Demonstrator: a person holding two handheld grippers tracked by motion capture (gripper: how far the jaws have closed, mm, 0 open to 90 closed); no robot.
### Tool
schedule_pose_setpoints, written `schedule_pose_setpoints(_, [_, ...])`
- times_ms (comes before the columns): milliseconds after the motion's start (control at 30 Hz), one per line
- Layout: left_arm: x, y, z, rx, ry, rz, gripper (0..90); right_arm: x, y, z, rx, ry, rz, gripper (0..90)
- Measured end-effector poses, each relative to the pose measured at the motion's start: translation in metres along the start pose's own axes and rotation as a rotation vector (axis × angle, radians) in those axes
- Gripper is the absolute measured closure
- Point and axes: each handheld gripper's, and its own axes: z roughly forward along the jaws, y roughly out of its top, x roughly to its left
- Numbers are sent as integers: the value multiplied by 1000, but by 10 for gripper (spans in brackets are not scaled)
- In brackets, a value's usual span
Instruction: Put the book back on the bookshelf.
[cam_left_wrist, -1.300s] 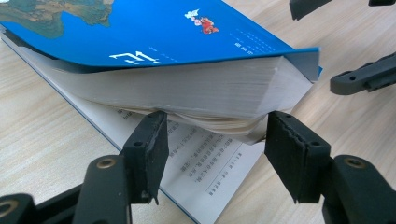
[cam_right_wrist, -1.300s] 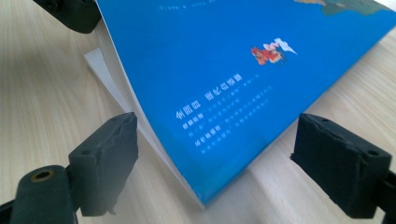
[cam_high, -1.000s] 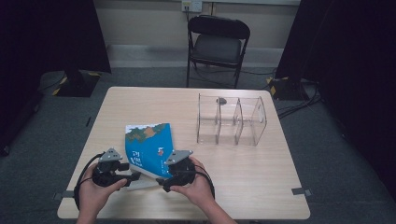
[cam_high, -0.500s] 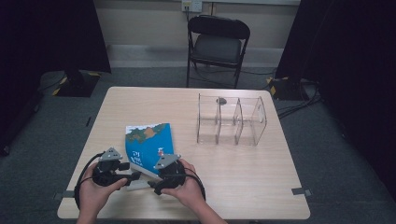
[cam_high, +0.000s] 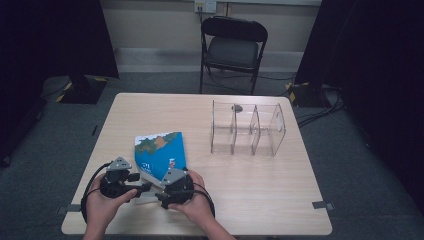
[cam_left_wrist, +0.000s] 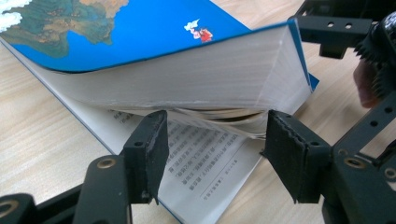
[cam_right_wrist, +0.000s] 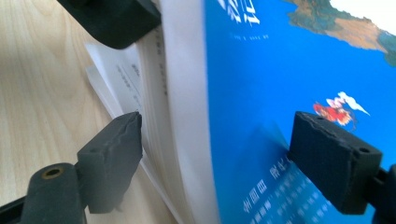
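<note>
A thick blue-covered book (cam_high: 159, 151) lies on the table's near left, its cover and most of its pages lifted off the flat bottom pages (cam_left_wrist: 205, 163). My left gripper (cam_high: 143, 186) stands at the book's near left corner, jaws apart; sagging pages (cam_left_wrist: 219, 119) hang just beyond them, nothing pinched. My right gripper (cam_high: 162, 184) is at the near right corner. Its jaws have just been closing and straddle the lifted block (cam_right_wrist: 187, 102), one pad (cam_right_wrist: 116, 144) under the pages, the other (cam_right_wrist: 331, 154) just off the blue cover.
A clear plastic organiser (cam_high: 247, 131) with three compartments stands at the table's right middle, a small dark thing (cam_high: 237, 107) at its back rim. A black folding chair (cam_high: 232, 47) stands beyond the far edge. The left gripper's jaw (cam_right_wrist: 112, 18) shows in the right gripper view.
The right hand has slid its gripper left and slightly down, closer to the left gripper at the book's near edge. The left hand has stayed put.
</note>
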Motion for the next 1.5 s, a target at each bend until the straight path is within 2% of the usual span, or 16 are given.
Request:
schedule_pose_setpoints(67, [0,0,0,-3,2,-3,401,1,0,1,-1,-3,-2,176])
schedule_pose_setpoints(100, [0,0,0,-5,0,-3,402,2,0,1,-2,-17,-17,218])
schedule_pose_setpoints(200, [0,-1,0,-3,1,4,401,1,-1,0,-17,-24,-3,240])
schedule_pose_setpoints(267, [0,-1,0,-8,-1,2,402,-4,-3,-2,-44,-19,36,339])
schedule_pose_setpoints(333, [1,-1,0,-5,-1,8,402,-5,-4,-3,-49,-12,40,352])
schedule_pose_setpoints(533, [5,-12,1,-23,-16,-9,389,-5,-1,-3,-26,-23,-15,434])
schedule_pose_setpoints(567, [6,-15,1,-26,-16,-15,381,-1,2,-3,-10,-30,-56,474])
schedule_pose_setpoints(600, [6,-16,1,-24,-15,-10,384,0,2,-3,-5,-33,-62,490])
schedule_pose_setpoints(633, [6,-20,1,-26,1,16,389,1,3,-4,0,-37,-73,508])
schedule_pose_setpoints(667, [6,-20,1,-26,1,16,394,1,3,-4,0,-37,-73,508])
schedule_pose_setpoints(700, [6,-23,2,-38,4,21,369,2,4,-4,7,-41,-99,527])
schedule_pose_setpoints(800, [6,-28,3,-48,32,48,307,2,5,-4,11,-37,-97,541])
schedule_pose_setpoints(1000, [8,-39,1,-62,44,44,198,1,6,-5,13,-28,-103,550])
schedule_pose_setpoints(1300, [8,-53,2,-35,40,45,185,1,8,-6,24,-29,-95,588])
schedule_pose_setpoints(1367, [8,-57,5,-9,39,76,185,2,9,-8,29,-31,-92,618])
schedule_pose_setpoints(1500, [8,-59,4,-13,32,75,185,1,10,-10,23,-33,-98,661])
